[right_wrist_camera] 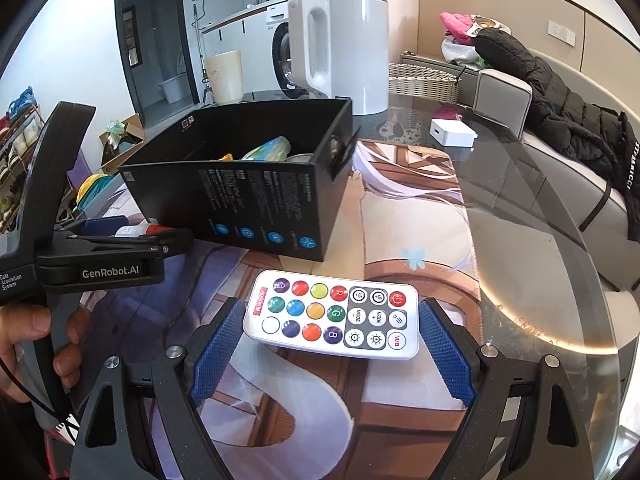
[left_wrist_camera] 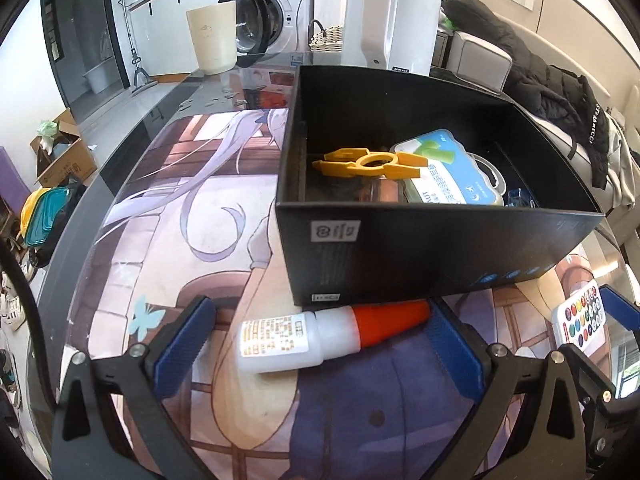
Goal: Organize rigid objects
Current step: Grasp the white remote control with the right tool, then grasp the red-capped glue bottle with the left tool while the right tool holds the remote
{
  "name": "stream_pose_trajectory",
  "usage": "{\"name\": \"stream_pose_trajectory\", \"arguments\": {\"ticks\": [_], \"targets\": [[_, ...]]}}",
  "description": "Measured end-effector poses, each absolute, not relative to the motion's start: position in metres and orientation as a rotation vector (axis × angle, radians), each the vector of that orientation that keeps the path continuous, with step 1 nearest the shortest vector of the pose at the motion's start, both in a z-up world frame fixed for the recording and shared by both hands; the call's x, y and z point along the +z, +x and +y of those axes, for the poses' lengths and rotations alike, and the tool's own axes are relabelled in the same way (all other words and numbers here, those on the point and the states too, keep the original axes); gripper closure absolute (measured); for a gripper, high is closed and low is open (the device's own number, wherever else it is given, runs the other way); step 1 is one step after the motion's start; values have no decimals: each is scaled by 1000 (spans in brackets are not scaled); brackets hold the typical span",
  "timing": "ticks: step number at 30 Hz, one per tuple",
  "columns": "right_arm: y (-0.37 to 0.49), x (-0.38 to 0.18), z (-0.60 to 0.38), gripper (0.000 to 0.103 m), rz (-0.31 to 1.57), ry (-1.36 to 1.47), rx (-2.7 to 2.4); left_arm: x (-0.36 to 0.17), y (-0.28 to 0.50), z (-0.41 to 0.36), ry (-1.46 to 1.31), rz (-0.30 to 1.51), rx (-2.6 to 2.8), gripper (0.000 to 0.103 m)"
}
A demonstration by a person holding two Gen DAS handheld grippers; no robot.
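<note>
I judge the sorting partly done. The black box point(left_wrist_camera: 436, 248) on the table point(right_wrist_camera: 532, 216) already holds a yellow plastic tool point(left_wrist_camera: 370, 164), a blue-and-green blister pack point(left_wrist_camera: 448, 172) lying beside and partly under it, and something small and blue in the near right corner that I cannot identify. There may be a jar or tin under the yellow tool, but it is too dark in there to be sure.

Two things are left outside, as far as I can see. The glue bottle point(left_wrist_camera: 320, 340), white with an orange cone cap, lies on its side on the printed mat point(left_wrist_camera: 168, 208), its cap tip just beside the foot of the box's near wall. My left tongs point(left_wrist_camera: 320, 344) stand wide open around it, one blue pad to each side, neither touching it. The remote control point(right_wrist_camera: 332, 314), white with coloured buttons, lies flat on the mat near the box's side. My right tongs point(right_wrist_camera: 332, 352) are spread open too, pads flanking the remote's short ends, with a gap on each side.

So nothing is gripped yet. What remains, by my reckoning, is to close on the bottle and the remote, lift each over the box wall, and set them inside, where there looks to be free floor along the left. A white charger block point(right_wrist_camera: 454, 132) sits farther off on the glass; whether it belongs to the job I cannot tell.
</note>
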State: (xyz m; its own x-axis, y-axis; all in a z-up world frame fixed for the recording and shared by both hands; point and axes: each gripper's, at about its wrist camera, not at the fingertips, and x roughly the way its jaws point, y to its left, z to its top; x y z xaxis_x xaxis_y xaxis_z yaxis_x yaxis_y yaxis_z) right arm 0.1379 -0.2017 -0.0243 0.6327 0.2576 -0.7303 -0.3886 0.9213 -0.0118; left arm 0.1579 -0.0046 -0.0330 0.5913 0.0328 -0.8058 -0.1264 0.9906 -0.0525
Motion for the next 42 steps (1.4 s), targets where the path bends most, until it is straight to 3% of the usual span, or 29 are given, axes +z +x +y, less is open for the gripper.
{"name": "stream_pose_trajectory", "arguments": {"ticks": [2,5,33,34,35,42], "targets": [[138,-24,-201,15,804,-175,373,-32,157,-4,-115,929,92,2],[137,-22,-199,15,798,-182,375,-29,154,-6,-96,912,73,17],[105,8,-179,15,700,-218,419,6,90,11,-71,721,-59,18],[105,10,-179,15,695,-218,422,8,88,12,-72,714,-65,31],[102,12,-177,15,688,-219,425,11,86,13,-72,708,-73,39],[93,21,-170,15,659,-239,437,7,83,20,-88,730,-74,41]]}}
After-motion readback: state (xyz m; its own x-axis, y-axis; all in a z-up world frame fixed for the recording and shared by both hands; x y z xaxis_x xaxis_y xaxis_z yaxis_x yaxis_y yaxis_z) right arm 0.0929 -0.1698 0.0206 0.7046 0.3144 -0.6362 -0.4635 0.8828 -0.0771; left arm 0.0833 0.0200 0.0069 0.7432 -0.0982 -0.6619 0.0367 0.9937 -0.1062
